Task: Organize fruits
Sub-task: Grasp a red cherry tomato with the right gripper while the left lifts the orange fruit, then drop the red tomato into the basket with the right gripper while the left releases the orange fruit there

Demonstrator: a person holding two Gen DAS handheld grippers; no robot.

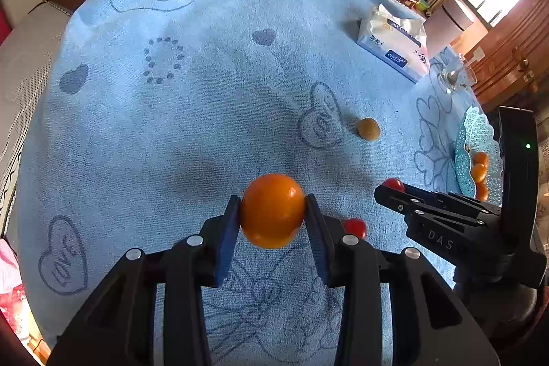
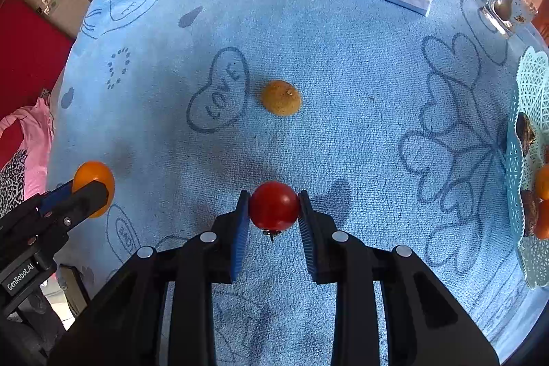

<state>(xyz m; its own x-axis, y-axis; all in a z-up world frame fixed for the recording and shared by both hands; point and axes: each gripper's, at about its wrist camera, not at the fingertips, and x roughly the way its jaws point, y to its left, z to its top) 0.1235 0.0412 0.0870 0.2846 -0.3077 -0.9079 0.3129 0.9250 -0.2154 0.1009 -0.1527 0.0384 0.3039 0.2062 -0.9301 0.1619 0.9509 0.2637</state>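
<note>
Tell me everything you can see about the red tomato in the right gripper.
The red tomato is small, round, glossy and smooth, with a bright highlight on top. Its dried greenish stem end points down, showing just under it. The right gripper has it pinched between the blue ribbed pads, one on each side, near the fingertips. It looks intact, with no visible dents. Whether it rests on the blue towel or is lifted clear is hard to tell.

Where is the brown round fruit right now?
The brown fruit lies loose on the blue towel, right of the LOVE heart print, ahead of both claws.
</note>
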